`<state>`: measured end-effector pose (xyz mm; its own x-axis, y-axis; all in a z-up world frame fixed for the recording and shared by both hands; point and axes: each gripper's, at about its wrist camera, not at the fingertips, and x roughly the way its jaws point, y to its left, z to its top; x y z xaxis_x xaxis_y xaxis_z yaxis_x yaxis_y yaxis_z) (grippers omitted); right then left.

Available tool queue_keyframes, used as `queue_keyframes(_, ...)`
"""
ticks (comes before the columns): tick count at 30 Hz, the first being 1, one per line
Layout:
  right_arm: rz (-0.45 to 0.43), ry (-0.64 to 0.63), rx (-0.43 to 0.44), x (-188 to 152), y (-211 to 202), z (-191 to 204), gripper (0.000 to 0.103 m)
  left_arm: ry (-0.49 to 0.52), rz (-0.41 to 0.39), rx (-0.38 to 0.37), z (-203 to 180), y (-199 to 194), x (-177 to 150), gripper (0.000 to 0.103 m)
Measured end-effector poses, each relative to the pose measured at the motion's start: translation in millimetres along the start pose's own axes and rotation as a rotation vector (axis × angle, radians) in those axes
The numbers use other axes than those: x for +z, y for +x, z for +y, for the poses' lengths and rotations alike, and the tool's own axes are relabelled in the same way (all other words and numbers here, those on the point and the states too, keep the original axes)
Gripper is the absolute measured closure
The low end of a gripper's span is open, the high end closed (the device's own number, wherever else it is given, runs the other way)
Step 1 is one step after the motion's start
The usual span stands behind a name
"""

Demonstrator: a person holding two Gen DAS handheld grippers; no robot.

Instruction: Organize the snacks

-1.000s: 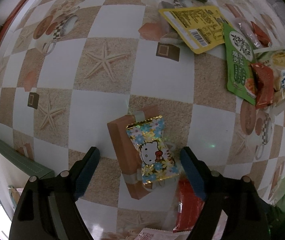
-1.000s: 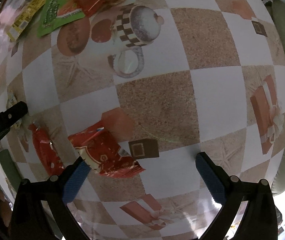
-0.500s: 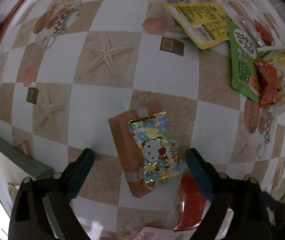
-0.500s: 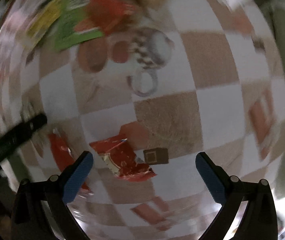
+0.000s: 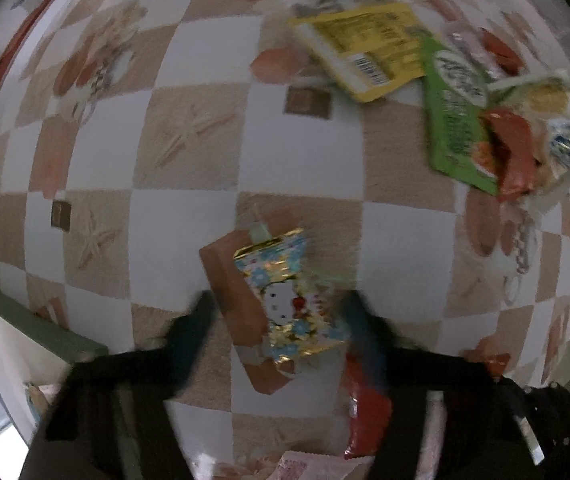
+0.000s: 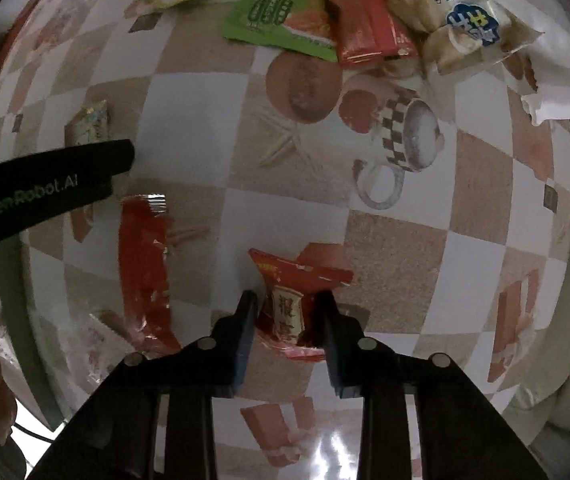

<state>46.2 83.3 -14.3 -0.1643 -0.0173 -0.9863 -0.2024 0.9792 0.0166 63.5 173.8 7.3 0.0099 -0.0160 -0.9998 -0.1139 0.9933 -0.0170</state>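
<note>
In the left wrist view a gold Hello Kitty candy packet [image 5: 287, 300] lies on the checkered tablecloth between the blurred fingers of my left gripper [image 5: 281, 312], whose jaws stand close on either side of it. In the right wrist view my right gripper [image 6: 287, 308] has its jaws closed onto a small red snack packet [image 6: 291, 296] on the table. A long red packet [image 6: 143, 264] lies to its left. The left gripper's finger [image 6: 45, 192] shows at the left edge.
A pile of snacks sits at the far side: a yellow packet [image 5: 365, 48], a green packet [image 6: 285, 12], a red packet [image 6: 369, 24] and a pale bag [image 6: 457, 12]. White paper [image 6: 557, 84] lies at right. A grey-green box edge [image 5: 33, 328] stands at lower left.
My right gripper has narrowed from wide open onto the small red packet. My left gripper's jaws have narrowed around the Hello Kitty packet, and that view is blurred by motion.
</note>
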Motion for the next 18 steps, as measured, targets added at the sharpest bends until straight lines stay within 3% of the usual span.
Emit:
queue_keyframes(1, -0.001, 0.012, 0.014, -1.6, -0.8, -2.5, 0.071, 0.023, -0.004, -0.002, -3.4, -2.1, 0.6, 0.075)
queue_keyframes(4, -0.009, 0.049, 0.067, -5.4, -7.8, -22.5, 0.071, 0.042, 0.001, -0.040, -2.7, -3.7, -0.4, 0.075)
queue_keyframes(6, -0.012, 0.074, 0.090, -10.2, -11.8, -33.9, 0.071, 0.042, -0.037, -0.066, 2.3, -12.3, -5.6, 0.075)
queue_keyframes(14, -0.023, 0.145, 0.169, -29.1, -26.7, -77.4, 0.071, 0.111, -0.119, -0.080, 13.0, -52.4, -43.3, 0.075)
queue_keyframes(18, -0.027, 0.137, 0.177, -39.6, -32.5, -81.2, 0.071, 0.130, -0.140, -0.100, 18.0, -69.2, -69.6, 0.075)
